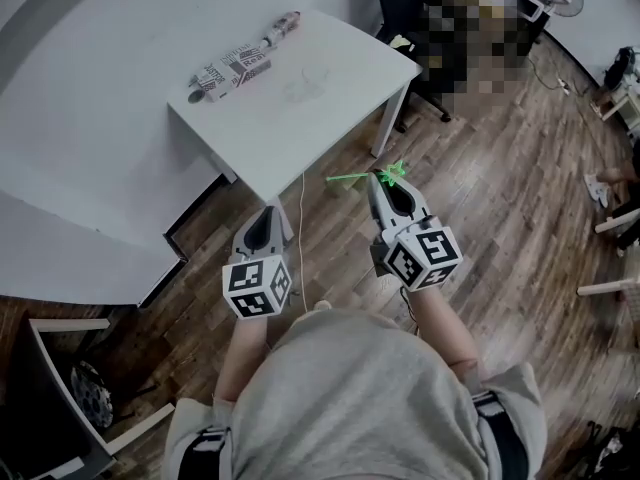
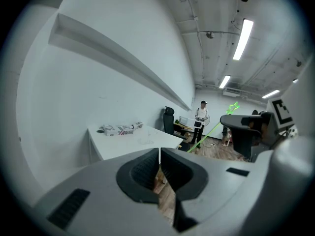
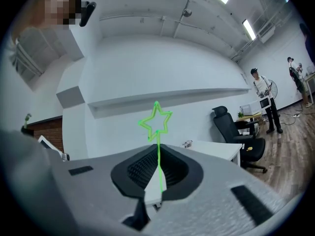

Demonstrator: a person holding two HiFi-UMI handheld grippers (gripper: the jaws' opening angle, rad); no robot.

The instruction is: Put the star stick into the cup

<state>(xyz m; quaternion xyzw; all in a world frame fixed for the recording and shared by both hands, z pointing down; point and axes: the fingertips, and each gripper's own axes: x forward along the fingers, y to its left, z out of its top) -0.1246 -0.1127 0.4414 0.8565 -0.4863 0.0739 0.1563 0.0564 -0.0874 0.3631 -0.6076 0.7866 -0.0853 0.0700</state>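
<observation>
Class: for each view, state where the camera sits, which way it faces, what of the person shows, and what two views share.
Head view: on the head, looking steeply down at the white table; forearms, torso, left gripper, right gripper.
Left gripper view: on that gripper, facing the table; its shut jaws.
Right gripper view: on that gripper, facing the wall; jaws clamping the star stick.
Shared: table, star stick.

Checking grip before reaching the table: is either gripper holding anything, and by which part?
Right gripper clamps the star stick by its stem, star ahead. Left gripper shut, empty.
</observation>
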